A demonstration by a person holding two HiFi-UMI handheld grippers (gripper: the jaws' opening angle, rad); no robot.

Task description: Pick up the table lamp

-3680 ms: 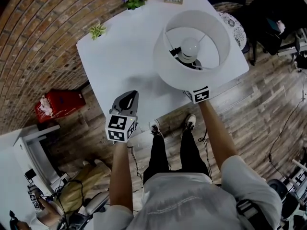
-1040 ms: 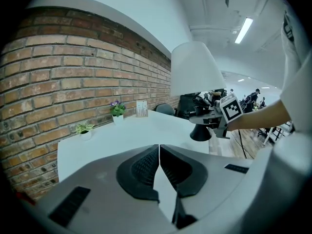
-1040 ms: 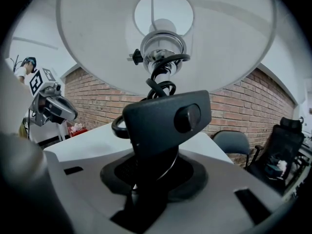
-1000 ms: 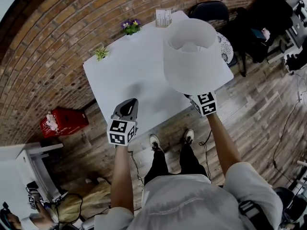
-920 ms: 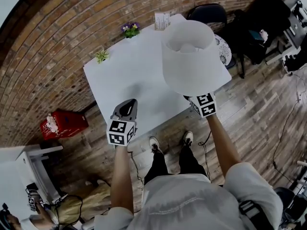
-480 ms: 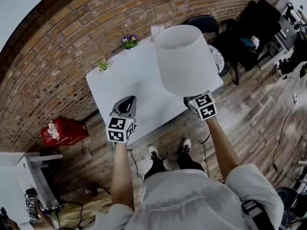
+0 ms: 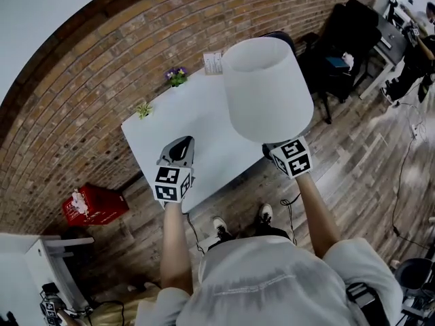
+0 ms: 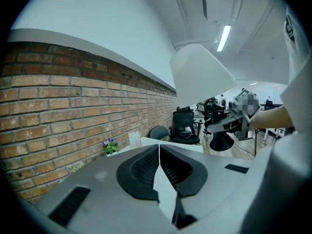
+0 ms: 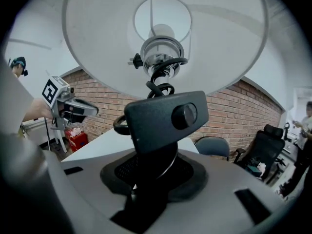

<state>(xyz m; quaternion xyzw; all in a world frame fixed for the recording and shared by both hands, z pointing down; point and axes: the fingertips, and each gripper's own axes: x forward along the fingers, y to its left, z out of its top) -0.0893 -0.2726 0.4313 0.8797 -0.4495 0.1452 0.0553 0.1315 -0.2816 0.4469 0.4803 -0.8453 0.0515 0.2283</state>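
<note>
The table lamp (image 7: 267, 87) hangs in the air, clear of the white table (image 7: 197, 131). Its big white shade (image 9: 97, 43) fills the upper centre of the head view, over the table's right edge and the wooden floor (image 7: 360, 155). The right gripper (image 9: 148, 169) carries it alone. In the right gripper view its jaws pinch the lamp's black lower part, a block with a round knob (image 9: 184, 114). A black cord (image 9: 161, 87) loops from there up to the socket (image 9: 161, 52) under the shade. The left gripper (image 7: 178, 148) hovers at left centre, over the table's near edge, with its jaws pressed together on nothing.

We judge the pick-up as good as done, so the risks now lie in the hold. The lamp is top-heavy, with the wide shade sitting high above a single pinch point. If the grip on the black block is light, the lamp could pivot in the jaws or slide out. The shade also hides the right gripper's jaws from the head view, so a slow slip would be hard for us to notice. We cannot see where the cord ends. If it runs down to something, raising the lamp further could pull it taut and tug the lamp. A swing toward the upper right could brush the black chair (image 7: 340, 60) there.
</note>
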